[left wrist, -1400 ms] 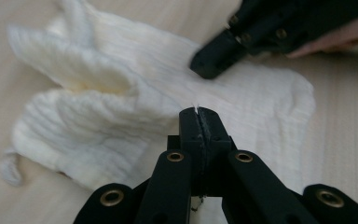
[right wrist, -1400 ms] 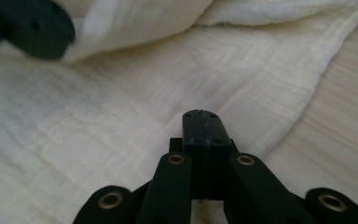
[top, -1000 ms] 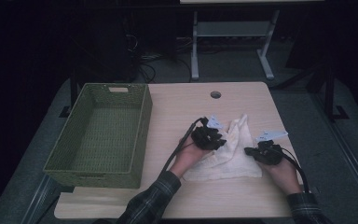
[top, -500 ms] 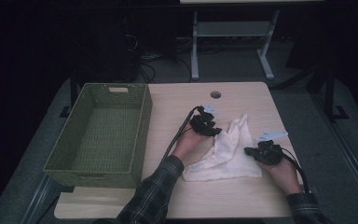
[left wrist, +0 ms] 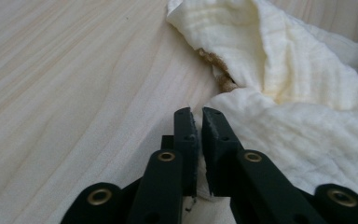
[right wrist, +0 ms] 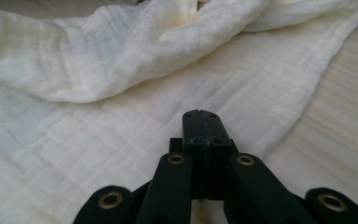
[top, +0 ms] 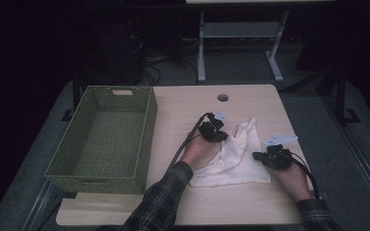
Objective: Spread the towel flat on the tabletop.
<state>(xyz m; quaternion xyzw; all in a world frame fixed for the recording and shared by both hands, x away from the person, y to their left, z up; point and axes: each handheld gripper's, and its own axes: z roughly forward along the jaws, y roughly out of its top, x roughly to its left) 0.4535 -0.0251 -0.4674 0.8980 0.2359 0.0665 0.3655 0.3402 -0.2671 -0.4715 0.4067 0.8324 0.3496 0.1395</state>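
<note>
A cream cloth is spread, partly rumpled, on the right half of the tabletop, well apart from the empty green basket standing at the left edge. The work in hand is judged to be the folding of this cloth, at the point where an edge has just been taken up.

The left tool is set at the cloth's near-left edge, beside a raised fold. Its jaws have just been closing, and a thin edge of fabric is seen pinched between them in the left gripper view; only a narrow slit is left between the tips. The right tool is held low over the cloth's right side, its jaws pressed fully together. Fabric is seen bunched at their base in the right gripper view, so a thin layer is judged to be clamped, though this cannot be told for certain.

For the next move, the left grip is best checked as secure, then the edge lifted and carried across while the right side is kept pinned, so that the layers are not dragged along the tabletop.
</note>
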